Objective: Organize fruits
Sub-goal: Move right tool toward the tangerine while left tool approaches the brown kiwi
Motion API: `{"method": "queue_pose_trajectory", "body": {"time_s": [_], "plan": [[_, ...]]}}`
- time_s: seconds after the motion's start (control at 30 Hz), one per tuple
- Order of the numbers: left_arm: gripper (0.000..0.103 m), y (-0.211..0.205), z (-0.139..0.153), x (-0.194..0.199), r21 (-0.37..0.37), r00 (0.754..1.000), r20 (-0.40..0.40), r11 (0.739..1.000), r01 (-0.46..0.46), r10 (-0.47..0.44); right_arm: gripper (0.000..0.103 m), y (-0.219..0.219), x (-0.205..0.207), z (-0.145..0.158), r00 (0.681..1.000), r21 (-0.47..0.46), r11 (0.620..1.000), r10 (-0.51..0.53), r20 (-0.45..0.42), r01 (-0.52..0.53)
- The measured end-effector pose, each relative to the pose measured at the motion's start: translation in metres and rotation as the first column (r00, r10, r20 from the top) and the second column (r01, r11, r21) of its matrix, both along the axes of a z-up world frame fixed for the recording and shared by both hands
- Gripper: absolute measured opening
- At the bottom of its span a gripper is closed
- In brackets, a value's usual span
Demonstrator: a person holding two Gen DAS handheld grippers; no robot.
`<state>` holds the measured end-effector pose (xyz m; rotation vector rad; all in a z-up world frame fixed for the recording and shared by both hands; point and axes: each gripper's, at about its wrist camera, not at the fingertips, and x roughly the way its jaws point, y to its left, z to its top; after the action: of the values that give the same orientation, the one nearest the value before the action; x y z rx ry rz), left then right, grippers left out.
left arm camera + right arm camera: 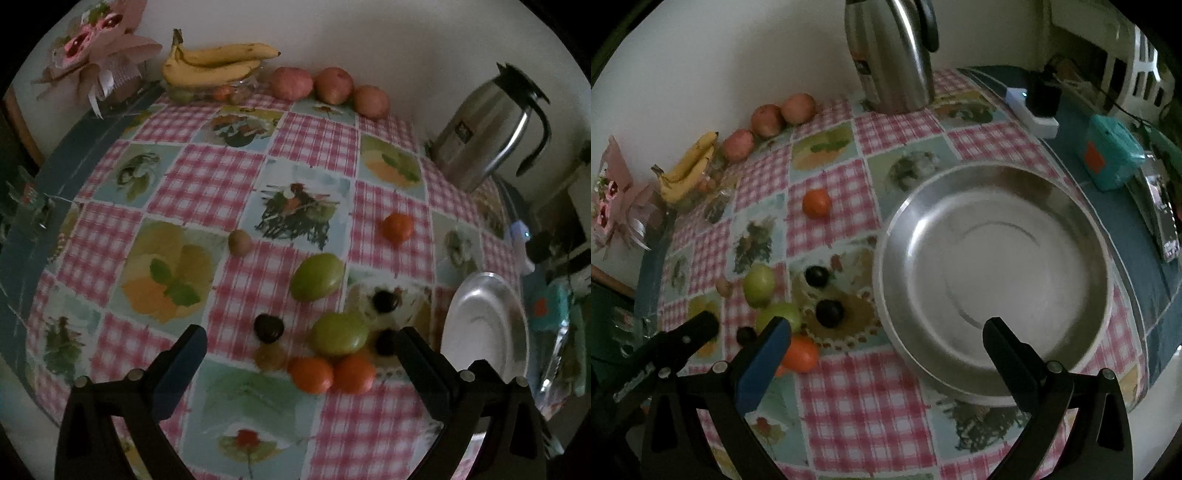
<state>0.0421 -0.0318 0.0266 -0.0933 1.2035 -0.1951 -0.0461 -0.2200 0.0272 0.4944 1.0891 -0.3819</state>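
Observation:
Loose fruit lies on the checked tablecloth. In the left wrist view I see two green fruits (317, 277) (339, 333), two oranges side by side (311, 373), a third orange (397, 227) farther off, dark plums (269, 327) and a small kiwi (240, 241). My left gripper (299, 354) is open, hovering just above the near oranges. An empty steel plate (993, 266) sits at the right. My right gripper (886, 339) is open and empty over the plate's near left rim. The left gripper's finger also shows in the right wrist view (698, 328).
Bananas (218, 61) on a glass bowl and three reddish fruits (332, 86) line the back wall. A steel kettle (487, 129) stands at the back right, a pink bouquet (99, 55) at the back left. A power strip (1034, 110) and teal box (1112, 155) lie beyond the plate.

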Motion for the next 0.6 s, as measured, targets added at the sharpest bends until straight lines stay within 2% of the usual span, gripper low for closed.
{"method": "queue_pose_trajectory", "body": {"time_s": [0.13,0.37,0.5,0.6], "plan": [[0.103,0.012,-0.005,0.010,-0.020,1.000,-0.015,1.000,-0.010,0.010,0.103,0.004,0.012,0.002,1.000,-0.035,0.999,0.010,-0.001,-0.010],[0.103,0.059,0.001,0.017,0.032,0.993,0.060,0.995,-0.099,0.097,0.103,0.030,0.037,-0.002,0.996,-0.035,0.995,0.090,-0.011,-0.090],[0.103,0.078,-0.005,0.020,0.037,0.990,0.041,0.990,-0.134,0.133,0.103,0.057,0.047,-0.002,0.984,-0.078,0.981,0.175,-0.015,-0.176],[0.103,0.081,-0.012,0.021,0.029,0.991,0.011,0.990,-0.135,0.135,0.101,0.072,0.052,-0.010,0.977,-0.062,0.976,0.208,-0.039,-0.211]]}}
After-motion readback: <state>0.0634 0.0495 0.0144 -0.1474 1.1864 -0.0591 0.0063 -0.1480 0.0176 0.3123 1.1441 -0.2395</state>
